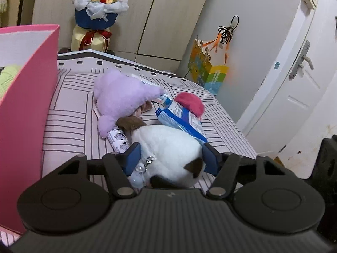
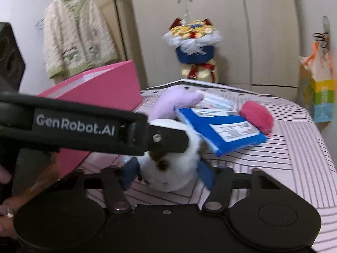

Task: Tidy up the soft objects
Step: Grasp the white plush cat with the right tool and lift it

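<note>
On the bed [image 1: 69,113], centre: white plush [image 1: 168,147], pinched by both hand-held grippers — left [image 1: 170,158], right [image 2: 166,170]. Squeeze evenly, lift together, clearing the blue packet [image 1: 181,120] at 1 o'clock; pink box [image 1: 27,105] waits at 9 o'clock.

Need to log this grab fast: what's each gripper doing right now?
Left gripper: shut on the white plush toy.
Right gripper: shut on the same white plush toy, lower down.

L tongs [image 1: 171,156], R tongs [image 2: 167,171], both angled down, pads pressing in
</note>
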The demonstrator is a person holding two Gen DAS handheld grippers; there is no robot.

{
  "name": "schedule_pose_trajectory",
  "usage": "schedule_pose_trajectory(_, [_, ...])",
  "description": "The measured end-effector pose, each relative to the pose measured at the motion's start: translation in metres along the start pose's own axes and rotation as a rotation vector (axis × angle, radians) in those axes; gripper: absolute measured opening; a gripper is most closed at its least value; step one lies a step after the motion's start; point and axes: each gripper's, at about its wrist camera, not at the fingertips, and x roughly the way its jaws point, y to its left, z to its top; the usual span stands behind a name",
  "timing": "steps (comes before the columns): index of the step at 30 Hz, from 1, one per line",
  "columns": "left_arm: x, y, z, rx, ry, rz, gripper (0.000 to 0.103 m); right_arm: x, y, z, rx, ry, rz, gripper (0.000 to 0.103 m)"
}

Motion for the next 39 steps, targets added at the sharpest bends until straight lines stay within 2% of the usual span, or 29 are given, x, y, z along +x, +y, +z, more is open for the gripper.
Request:
schedule_pose_trajectory(8, [-0.017,-0.015,-0.013,0.030,-0.002,0.038,0.060,-0.016,0.020,-0.013,0.018,-0.042,-0.053,0.060])
schedule_pose_trajectory(16, [-0.048,-0.027,-0.024,0.061,-0.008,0.028,0.059,-0.042,0.035,-0.018,0.011,-0.056,-0.044,0.060])
schedule_pose_trajectory(22, [-0.070,-0.038,-0.033,0.059,0.063,0.066,0.059,-0.060,0.049,-0.022,0.009,0.006,-0.014,0.060])
schedule_pose_trajectory(30, [-0.104,-0.044,-0.044,0.039,0.100,0.066,0.059,-0.085,0.072,-0.025,-0.030,0.060,-0.011,0.060])
schedule_pose_trajectory(39, [-0.155,-0.041,-0.040,-0.004,0.069,0.033,0.059,-0.117,0.105,-0.006,-0.178,0.068,0.024,0.060])
